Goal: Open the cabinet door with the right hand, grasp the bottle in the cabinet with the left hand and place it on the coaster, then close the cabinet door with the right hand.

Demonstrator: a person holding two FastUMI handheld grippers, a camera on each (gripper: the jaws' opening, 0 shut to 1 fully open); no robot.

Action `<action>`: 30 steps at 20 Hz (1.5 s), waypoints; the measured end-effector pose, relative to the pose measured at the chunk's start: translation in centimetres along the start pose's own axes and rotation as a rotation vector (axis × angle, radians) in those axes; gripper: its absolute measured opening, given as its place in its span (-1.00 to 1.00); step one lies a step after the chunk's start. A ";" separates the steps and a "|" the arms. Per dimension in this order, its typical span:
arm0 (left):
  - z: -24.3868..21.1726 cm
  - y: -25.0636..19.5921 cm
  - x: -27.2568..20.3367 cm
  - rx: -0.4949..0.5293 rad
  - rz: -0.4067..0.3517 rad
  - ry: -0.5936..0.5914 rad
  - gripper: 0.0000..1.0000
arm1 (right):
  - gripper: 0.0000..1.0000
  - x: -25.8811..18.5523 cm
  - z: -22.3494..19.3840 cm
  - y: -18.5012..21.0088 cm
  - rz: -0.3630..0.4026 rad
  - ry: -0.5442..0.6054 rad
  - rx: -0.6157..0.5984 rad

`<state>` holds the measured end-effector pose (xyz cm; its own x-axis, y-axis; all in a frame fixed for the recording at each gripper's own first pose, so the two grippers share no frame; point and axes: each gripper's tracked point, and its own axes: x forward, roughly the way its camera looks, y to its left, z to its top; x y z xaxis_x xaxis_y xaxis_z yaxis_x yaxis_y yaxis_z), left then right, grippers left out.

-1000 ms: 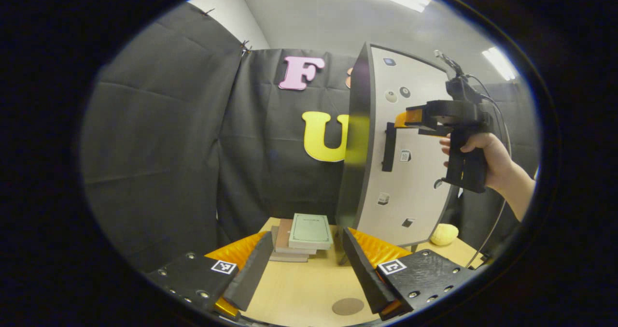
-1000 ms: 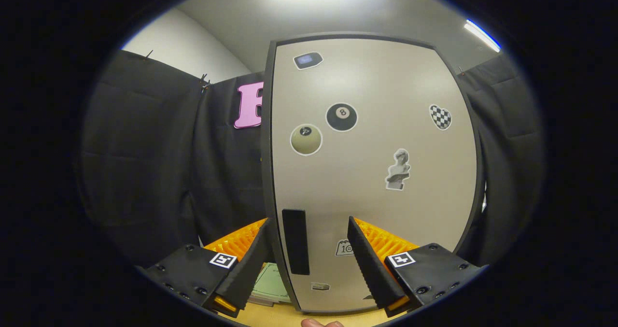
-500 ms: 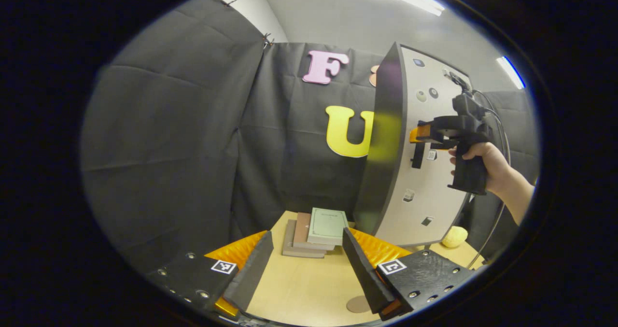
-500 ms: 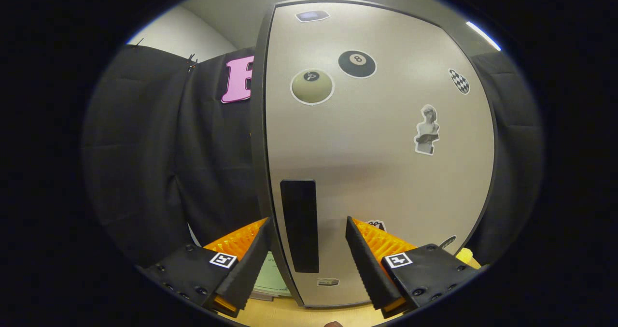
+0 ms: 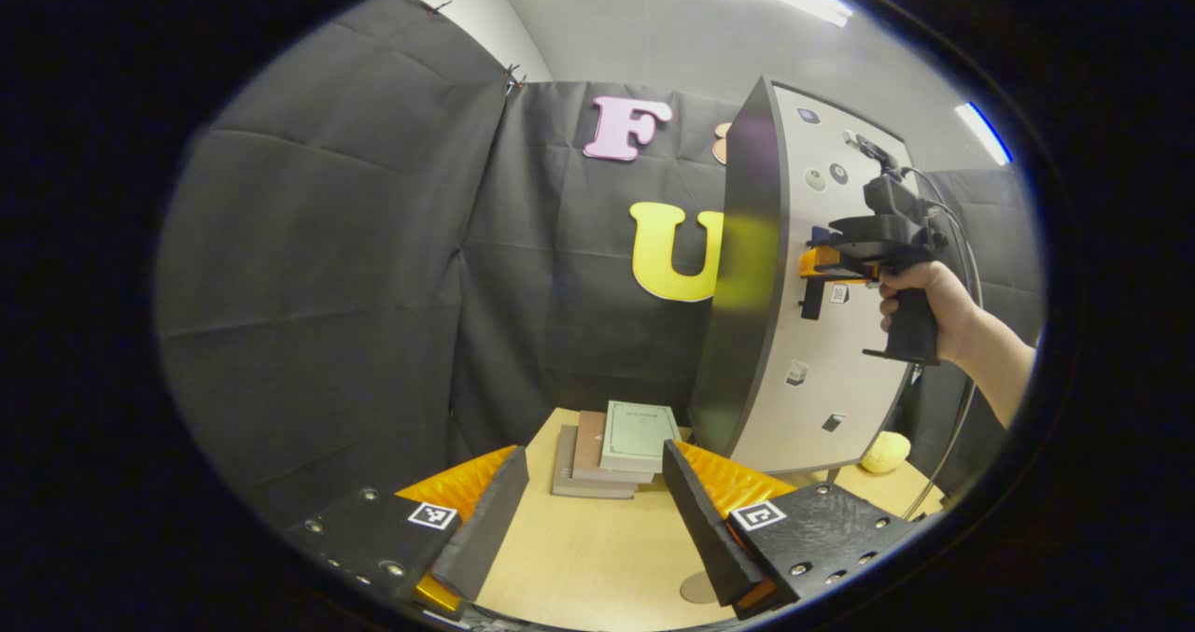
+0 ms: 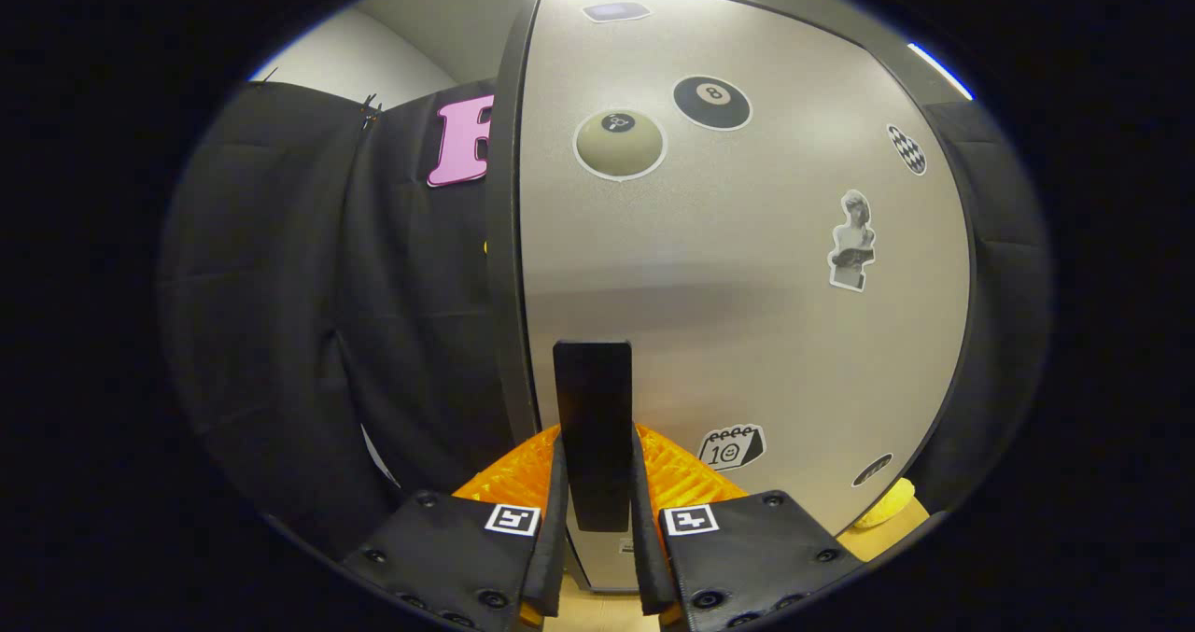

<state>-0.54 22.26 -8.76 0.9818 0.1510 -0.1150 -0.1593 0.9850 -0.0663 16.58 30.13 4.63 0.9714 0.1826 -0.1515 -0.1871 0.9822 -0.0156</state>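
Both fingers of the right hand-held gripper (image 6: pixel 597 567) pinch the black bar handle (image 6: pixel 592 427) on the grey cabinet door (image 6: pixel 747 287), which is shut. Left hand-held gripper (image 5: pixel 593 520) hangs spread above the wooden desk (image 5: pixel 588 557), near the round brown coaster (image 5: pixel 695 587).

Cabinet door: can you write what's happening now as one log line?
right tool: shut on door handle | cabinet door: closed | left tool: open, empty
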 end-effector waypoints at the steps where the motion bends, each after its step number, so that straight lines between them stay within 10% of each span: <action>1: -0.1 -0.1 0.0 0.000 -0.002 -0.001 0.80 | -0.42 0.1 0.0 0.0 0.009 0.005 -0.003; 17: -0.2 -7.1 -3.7 0.014 -0.079 -0.010 0.80 | -0.63 -4.4 -0.7 -0.8 0.196 0.016 -0.043; 30: 0.0 -18.5 -10.0 -0.015 0.032 -0.017 0.80 | -0.60 -8.2 -1.2 -2.8 0.457 0.027 -0.047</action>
<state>-7.42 2.53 -6.35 0.9779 0.1835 -0.1001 -0.1916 0.9784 -0.0774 8.99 25.83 4.74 0.7835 0.5951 -0.1786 -0.6027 0.7978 0.0143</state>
